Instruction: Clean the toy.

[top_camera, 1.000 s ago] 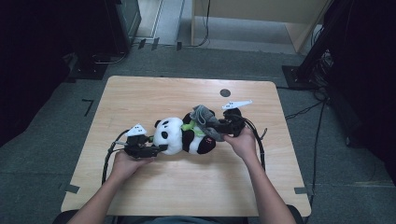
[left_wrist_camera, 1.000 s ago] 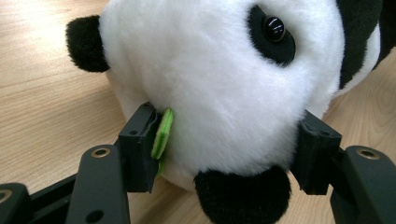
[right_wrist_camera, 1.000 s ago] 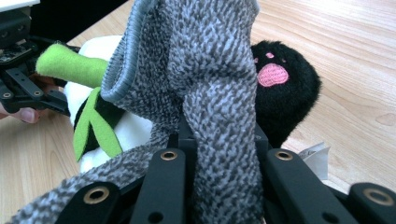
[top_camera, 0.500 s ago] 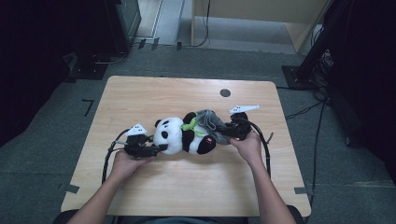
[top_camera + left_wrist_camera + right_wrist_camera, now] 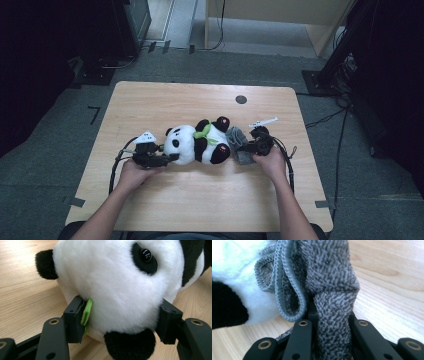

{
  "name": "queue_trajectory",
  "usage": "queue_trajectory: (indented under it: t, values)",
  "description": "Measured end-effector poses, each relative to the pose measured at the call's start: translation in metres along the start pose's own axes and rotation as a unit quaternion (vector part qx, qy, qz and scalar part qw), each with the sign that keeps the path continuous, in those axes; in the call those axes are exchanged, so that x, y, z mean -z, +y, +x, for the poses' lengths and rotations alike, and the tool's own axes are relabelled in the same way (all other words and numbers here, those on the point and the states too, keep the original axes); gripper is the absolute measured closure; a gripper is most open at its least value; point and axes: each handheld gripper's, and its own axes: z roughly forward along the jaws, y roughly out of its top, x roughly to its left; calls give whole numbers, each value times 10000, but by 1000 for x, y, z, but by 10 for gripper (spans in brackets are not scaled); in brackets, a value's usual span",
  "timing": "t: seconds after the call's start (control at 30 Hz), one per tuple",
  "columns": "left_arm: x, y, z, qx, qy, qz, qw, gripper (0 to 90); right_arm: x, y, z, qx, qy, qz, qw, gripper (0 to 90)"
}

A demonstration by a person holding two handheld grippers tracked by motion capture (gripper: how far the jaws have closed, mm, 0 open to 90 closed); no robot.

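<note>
- From the high view I see the panda plush (image 5: 196, 144) lying on its side in the middle of the wooden table (image 5: 165, 100). My left gripper (image 5: 167, 159) sits at its head end, my right gripper (image 5: 244, 147) at its feet, against a grey cloth (image 5: 236, 143).
- In the left gripper view, my jaws clamp the panda's white head (image 5: 110, 285) from both sides, pads pressed into the fur.
- In the right gripper view, my jaws are pinched tight on the grey knitted cloth (image 5: 329, 287), bunched beside the panda.
</note>
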Motion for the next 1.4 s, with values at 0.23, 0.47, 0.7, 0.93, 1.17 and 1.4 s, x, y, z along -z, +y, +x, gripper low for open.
queue_trajectory:
  t: [0.23, 0.47, 0.7, 0.93, 1.17, 1.4]
  values:
    - [0, 0, 1, 4, -21, -22, 10000, 362, 34, 8, 6, 209, 15, -773, 9968, 779]
    - [0, -1, 2, 26, -29, -57, 10000, 361, 58, 23, 27, 558, 151, -1309, 9897, 775]
    - [0, -1, 0, -20, 13, -73, 10000, 359, 47, 49, 55, 897, 358, -1487, 9841, 773]
    - [0, -3, -1, -74, 60, -83, 9999, 357, 16, 56, 72, 1145, 534, -1214, 9845, 768]
    - [-1, -3, -2, 43, 53, -46, 10000, 360, 5, 44, 58, 1041, 554, -1293, 9846, 764]
    - [-1, -2, -2, 116, 37, -25, 9999, 360, 7, 34, 46, 873, 464, -1266, 9870, 768]
